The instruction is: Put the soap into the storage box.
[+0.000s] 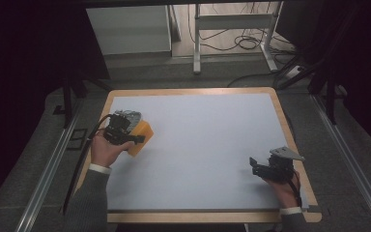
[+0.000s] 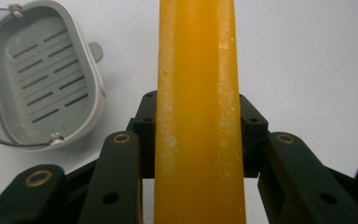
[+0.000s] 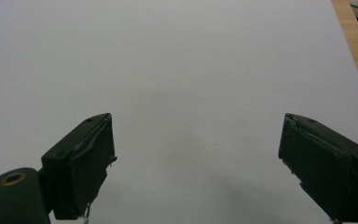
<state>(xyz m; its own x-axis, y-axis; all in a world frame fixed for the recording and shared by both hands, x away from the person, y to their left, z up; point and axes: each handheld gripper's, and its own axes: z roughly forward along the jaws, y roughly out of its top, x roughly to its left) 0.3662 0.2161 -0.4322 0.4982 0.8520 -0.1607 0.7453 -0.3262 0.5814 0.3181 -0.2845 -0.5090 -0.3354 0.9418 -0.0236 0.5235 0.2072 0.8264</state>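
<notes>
Hands at work over a white table (image 1: 207,145): the person's left hand (image 1: 105,151), sleeve entering from the bottom of the high view, grips the left gripper (image 1: 137,138) near the table's left edge, its jaws pointing toward the centre. The jaws are clamped on a yellow-orange soap bar (image 2: 198,112), pads pressing its two flat sides; in the left gripper view the bar rises straight up between them, its edges dusted with white specks. In the high view the bar (image 1: 142,135) shows as an orange block just past the gripper's body. A grey soap dish (image 2: 42,79) lies on the table just left of the bar in the left gripper view, its slotted tray holding nothing, a thin wire bail around its rim. The right hand (image 1: 282,186) rests near the table's right front corner, well apart from the left. The right gripper (image 3: 196,158) has its jaws spread wide, nothing between them.
</notes>
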